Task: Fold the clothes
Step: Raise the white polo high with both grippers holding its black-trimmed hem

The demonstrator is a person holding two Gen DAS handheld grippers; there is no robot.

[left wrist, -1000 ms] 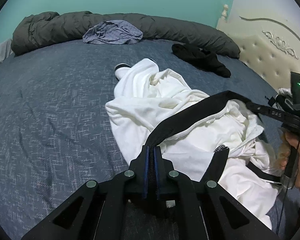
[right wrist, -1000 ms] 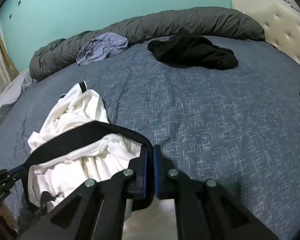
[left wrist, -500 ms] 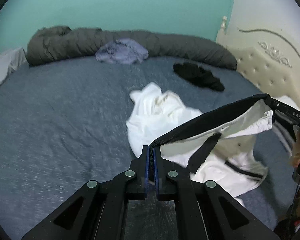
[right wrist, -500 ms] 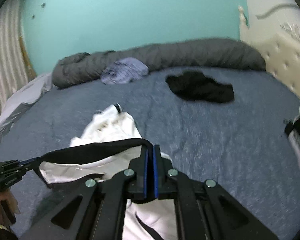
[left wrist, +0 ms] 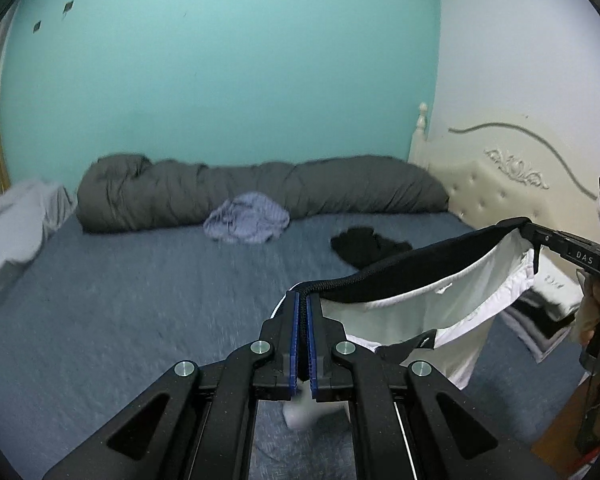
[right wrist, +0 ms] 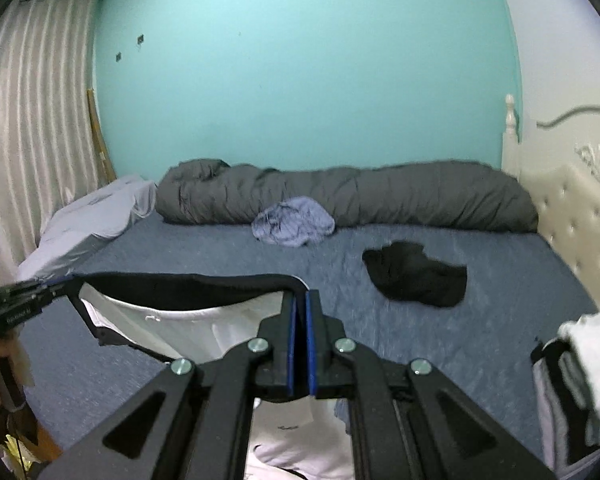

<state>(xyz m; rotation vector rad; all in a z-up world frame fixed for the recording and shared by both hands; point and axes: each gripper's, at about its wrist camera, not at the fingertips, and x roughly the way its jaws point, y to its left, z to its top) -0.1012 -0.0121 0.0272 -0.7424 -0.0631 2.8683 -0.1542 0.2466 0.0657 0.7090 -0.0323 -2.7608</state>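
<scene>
The left gripper [left wrist: 302,300] and right gripper [right wrist: 301,298] each pinch an end of the black elastic waistband [left wrist: 412,276] of white trousers [left wrist: 440,312], stretched taut between them; the legs seem to hang clear above the blue-grey bedspread [left wrist: 140,300]. Beyond lie a crumpled black garment [right wrist: 416,276], a lavender garment [right wrist: 294,226] and a rolled grey duvet [right wrist: 380,196].

Left gripper [left wrist: 303,300], right gripper [right wrist: 301,298]: both clamped tight, raised side by side.

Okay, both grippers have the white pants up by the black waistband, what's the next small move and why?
Probably a gentle shake: left gripper and right gripper each pinch an end of the waistband, but the white pants hang bunched above the bed.
</scene>
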